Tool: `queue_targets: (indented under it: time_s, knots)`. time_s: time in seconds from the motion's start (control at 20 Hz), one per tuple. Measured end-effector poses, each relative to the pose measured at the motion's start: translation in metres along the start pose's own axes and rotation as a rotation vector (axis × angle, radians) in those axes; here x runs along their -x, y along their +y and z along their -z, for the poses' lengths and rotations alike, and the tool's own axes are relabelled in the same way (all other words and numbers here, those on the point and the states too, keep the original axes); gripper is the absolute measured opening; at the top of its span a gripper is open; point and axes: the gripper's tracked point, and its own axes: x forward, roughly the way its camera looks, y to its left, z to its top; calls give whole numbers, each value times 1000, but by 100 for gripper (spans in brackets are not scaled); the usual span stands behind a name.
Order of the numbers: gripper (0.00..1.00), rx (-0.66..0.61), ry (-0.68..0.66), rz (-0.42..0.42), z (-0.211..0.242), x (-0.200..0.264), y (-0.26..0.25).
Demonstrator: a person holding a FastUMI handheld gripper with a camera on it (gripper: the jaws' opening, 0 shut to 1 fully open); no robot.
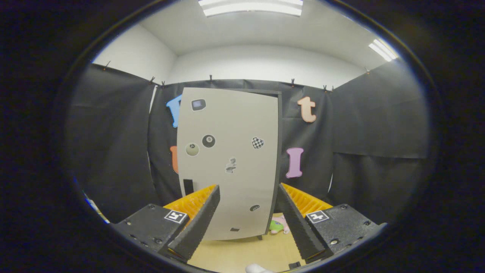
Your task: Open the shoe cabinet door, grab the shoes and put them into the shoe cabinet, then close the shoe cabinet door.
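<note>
In the gripper view, the hand-held gripper point(248, 189) stood spread wide, its two fingers rising from the lower left and lower right of the frame with nothing between them. The shoe cabinet point(273, 151) stood upright at mid-frame, beyond the fingertips, against the black cloth wall. Its pale door point(227, 151) faced the camera and carried several small stickers; I could not tell for certain whether it was shut or slightly ajar. A dark narrow edge of the cabinet ran down the door's right side and across its top right corner. The door's lower edge ended just above the wooden floor point(242, 256), where a short dark leg showed at the lower right corner.

Low at the cabinet's right foot, between the fingers and close to the right finger, lay a small pink and green shoe point(278, 225), partly hidden. A small white object point(257, 269) sat at the bottom middle of the frame. Bare floor lay between the fingers and the cabinet.
</note>
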Motion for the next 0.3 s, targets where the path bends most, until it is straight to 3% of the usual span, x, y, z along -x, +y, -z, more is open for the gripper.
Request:
queue_targets:
  time_s: [0.3]
  knots:
    - [99, -5, 26, 2, 7, -1, -3]
